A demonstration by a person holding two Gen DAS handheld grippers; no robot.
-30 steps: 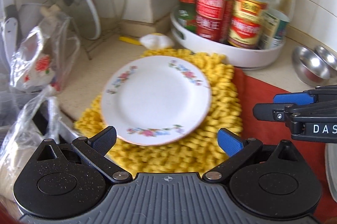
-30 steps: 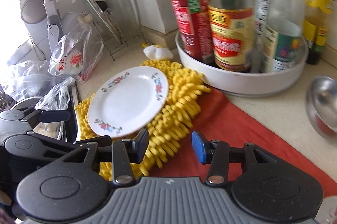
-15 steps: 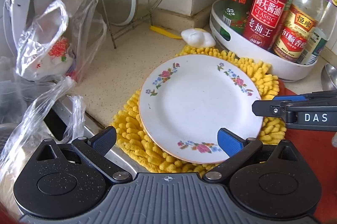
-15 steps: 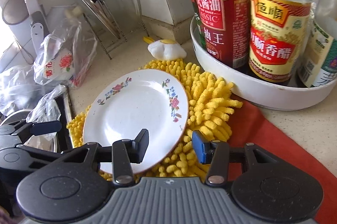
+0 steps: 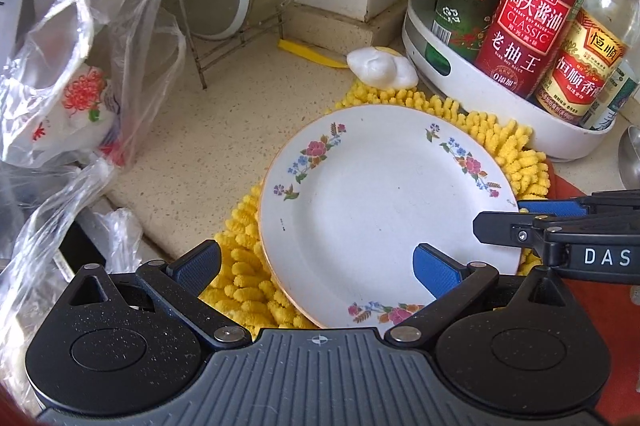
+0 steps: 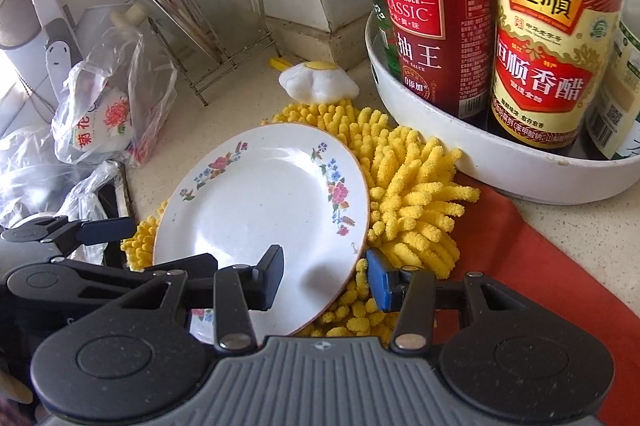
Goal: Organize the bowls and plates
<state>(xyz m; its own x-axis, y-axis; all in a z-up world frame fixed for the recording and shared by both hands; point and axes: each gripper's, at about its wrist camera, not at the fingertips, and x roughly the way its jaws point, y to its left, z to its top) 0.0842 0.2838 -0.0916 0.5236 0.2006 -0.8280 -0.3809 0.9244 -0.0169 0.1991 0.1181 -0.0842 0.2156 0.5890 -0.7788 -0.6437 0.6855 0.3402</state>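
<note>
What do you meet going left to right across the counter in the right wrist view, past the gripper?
Plastic bag with a red flower print → floral plate → yellow chenille mat → white bottle tray.

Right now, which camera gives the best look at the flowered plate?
The left wrist view: the flowered plate fills the middle, nearly its whole rim showing on the yellow mat. In the right wrist view the plate looks smaller and foreshortened, its near edge behind the right gripper.

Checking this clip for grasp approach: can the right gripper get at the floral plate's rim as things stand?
Probably yes: the right gripper is open, its fingers straddling the plate rim, nothing between.
</note>
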